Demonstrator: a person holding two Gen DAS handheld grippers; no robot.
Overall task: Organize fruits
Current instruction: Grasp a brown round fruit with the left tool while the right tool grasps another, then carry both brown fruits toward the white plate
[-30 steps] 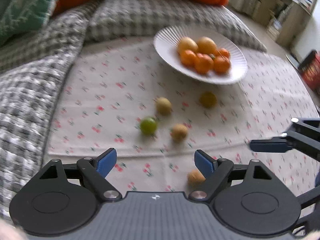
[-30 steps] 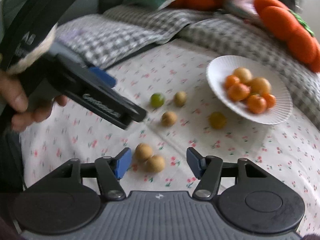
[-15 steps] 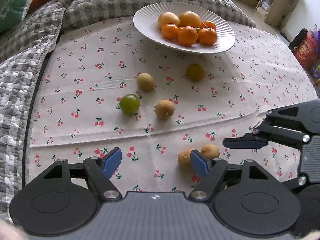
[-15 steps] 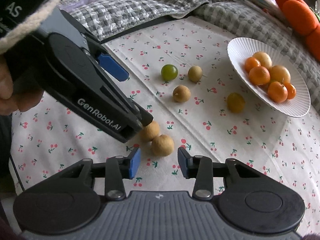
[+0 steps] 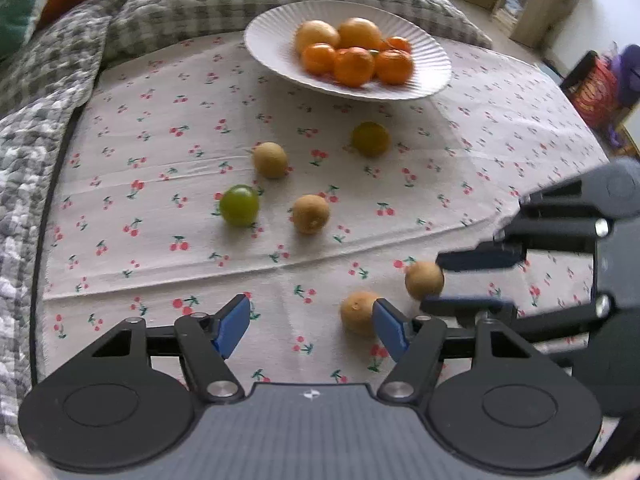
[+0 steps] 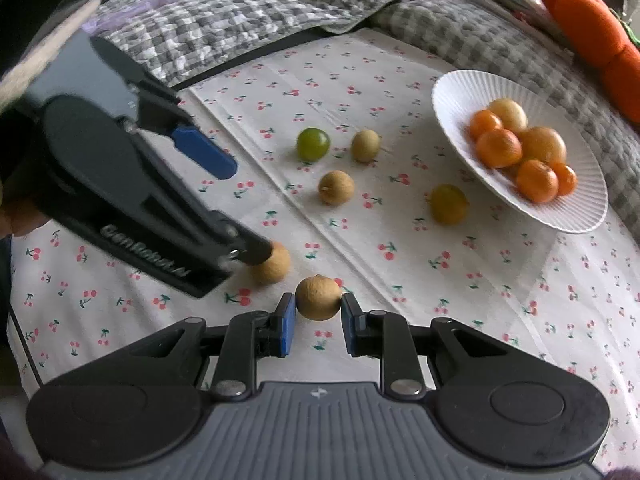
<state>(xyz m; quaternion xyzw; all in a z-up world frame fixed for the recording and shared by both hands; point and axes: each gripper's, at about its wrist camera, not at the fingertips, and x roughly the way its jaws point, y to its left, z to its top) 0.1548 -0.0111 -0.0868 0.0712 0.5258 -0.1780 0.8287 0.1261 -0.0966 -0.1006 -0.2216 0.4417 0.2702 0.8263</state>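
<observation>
Oranges [image 6: 520, 152] lie on the plate [image 6: 576, 216], loose fruits [image 6: 336, 187] left of it.

The right claw [image 6: 319, 322] had a small brown fruit [image 6: 318, 297] between its blue pads, both touching it. The left claw [image 6: 240, 216] was wide apart, its tip against another brown fruit [image 6: 274, 265]. Oranges [image 6: 499, 147] sat in the white plate [image 6: 460, 96].

Soft daylight, fisheye-warped edges, slight motion blur
</observation>
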